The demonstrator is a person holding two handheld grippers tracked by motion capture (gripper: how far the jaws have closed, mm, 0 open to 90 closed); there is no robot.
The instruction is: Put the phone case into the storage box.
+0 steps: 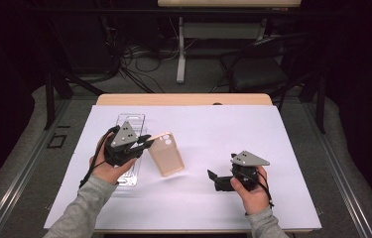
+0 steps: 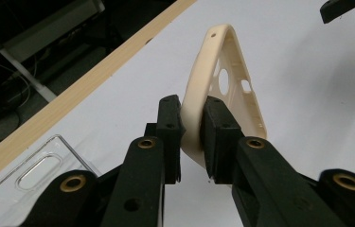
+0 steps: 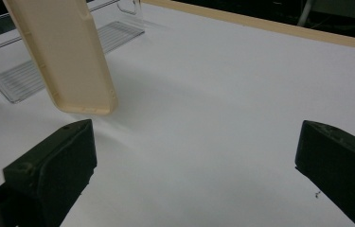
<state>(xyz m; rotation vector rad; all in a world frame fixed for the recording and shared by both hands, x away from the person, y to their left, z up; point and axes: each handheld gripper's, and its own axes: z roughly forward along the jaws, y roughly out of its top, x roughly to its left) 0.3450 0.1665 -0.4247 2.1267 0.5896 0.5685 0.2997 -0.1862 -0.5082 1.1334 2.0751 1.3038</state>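
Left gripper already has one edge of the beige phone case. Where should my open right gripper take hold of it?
Probably the free lower end of the beige soft phone case, approached from the right gripper side. The left gripper pinches a side wall near the camera cutouts, so the case hangs tilted with its bottom edge nearest and unobstructed.

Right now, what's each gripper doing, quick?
Left gripper: closed on the edge of the beige flexible phone case.
Right gripper: open, holding nothing.

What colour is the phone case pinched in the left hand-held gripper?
Pale beige, a cream tone. The phone case shows best in the left gripper view.
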